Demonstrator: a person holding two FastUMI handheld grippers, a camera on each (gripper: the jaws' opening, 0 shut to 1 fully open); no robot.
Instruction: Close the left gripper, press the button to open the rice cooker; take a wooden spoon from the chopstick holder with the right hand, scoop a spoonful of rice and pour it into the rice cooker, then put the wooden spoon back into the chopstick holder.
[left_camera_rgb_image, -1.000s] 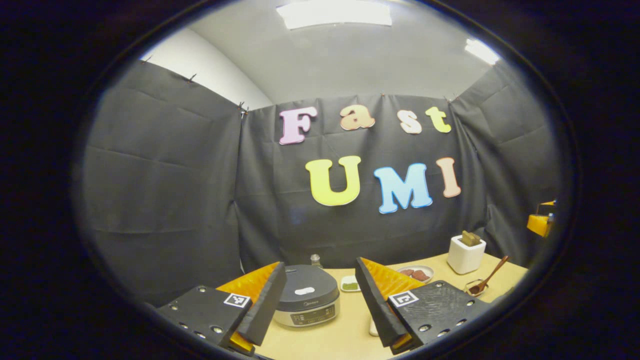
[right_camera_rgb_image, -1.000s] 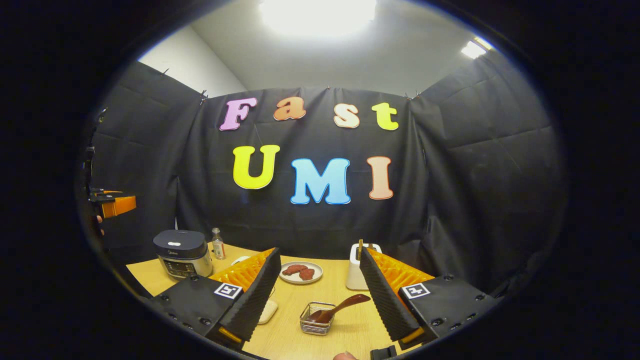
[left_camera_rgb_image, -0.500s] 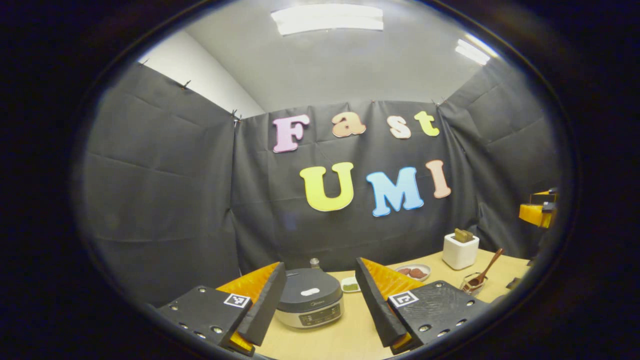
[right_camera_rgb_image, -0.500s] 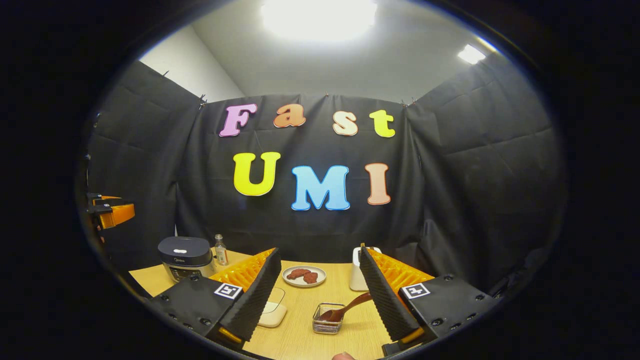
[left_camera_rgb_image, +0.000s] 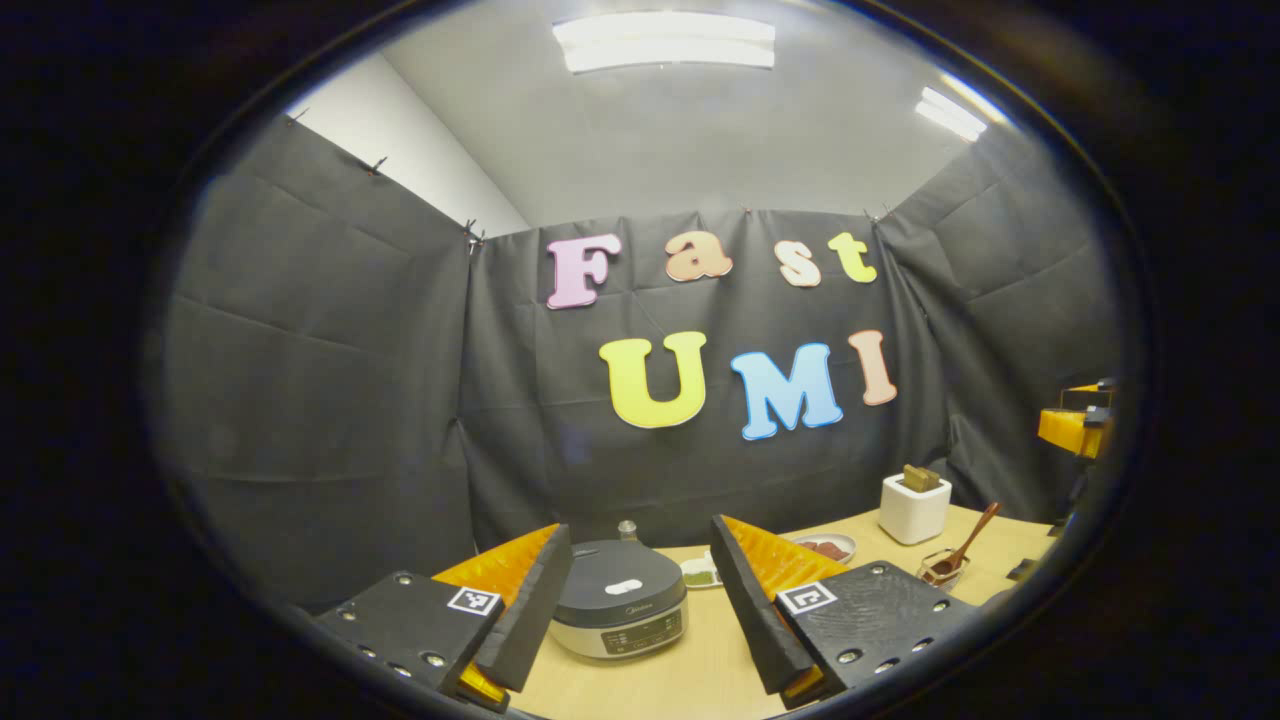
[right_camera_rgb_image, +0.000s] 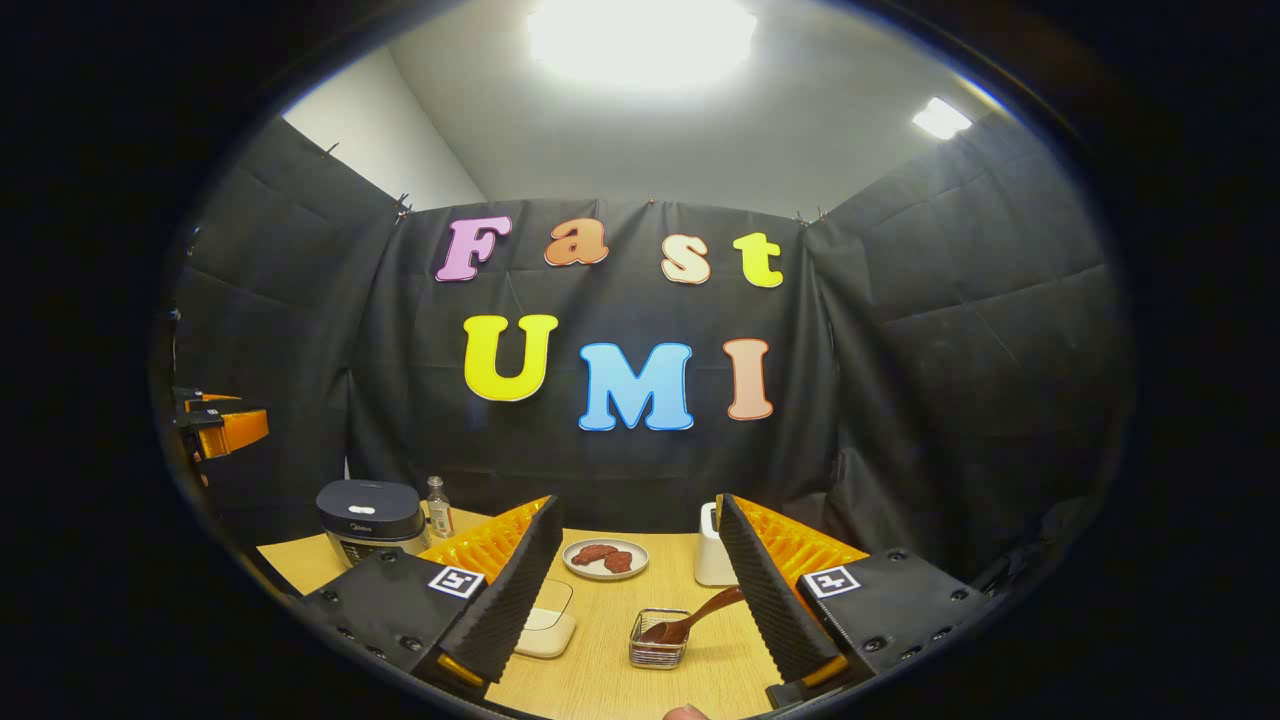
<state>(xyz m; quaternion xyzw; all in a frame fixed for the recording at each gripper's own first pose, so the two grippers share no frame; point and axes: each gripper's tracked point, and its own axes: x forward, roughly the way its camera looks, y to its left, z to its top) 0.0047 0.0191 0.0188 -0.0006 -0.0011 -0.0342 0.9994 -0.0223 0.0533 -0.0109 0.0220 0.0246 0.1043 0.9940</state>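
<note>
The dark-lidded rice cooker (left_camera_rgb_image: 620, 598) stands shut on the wooden table (left_camera_rgb_image: 690, 670), a pale button (left_camera_rgb_image: 622, 585) on its lid. My left gripper (left_camera_rgb_image: 632, 640) hovers open in front of it, one finger to each side. To the right are a white holder (left_camera_rgb_image: 914, 508) and a small wire basket (left_camera_rgb_image: 940, 570) with the wooden spoon (left_camera_rgb_image: 972, 538) leaning in it. My right gripper (right_camera_rgb_image: 640, 625) is open above the table, with the basket (right_camera_rgb_image: 660, 642) and spoon (right_camera_rgb_image: 692, 620) just ahead between its fingers. The white holder (right_camera_rgb_image: 712, 560) is behind them and the cooker (right_camera_rgb_image: 370, 515) far left.
A plate of reddish-brown food (right_camera_rgb_image: 605, 557), a lidded white box (right_camera_rgb_image: 545, 630) and a small bottle (right_camera_rgb_image: 437, 507) share the table (right_camera_rgb_image: 600, 680). A small green dish (left_camera_rgb_image: 700, 573) lies right of the cooker. Black cloth walls close in on three sides. A fingertip (right_camera_rgb_image: 688, 712) shows at the bottom.
Both views have shifted slightly; the right gripper has drawn back a little, so the basket and plate look smaller and farther. Both grippers remain open and nothing on the table has moved.
</note>
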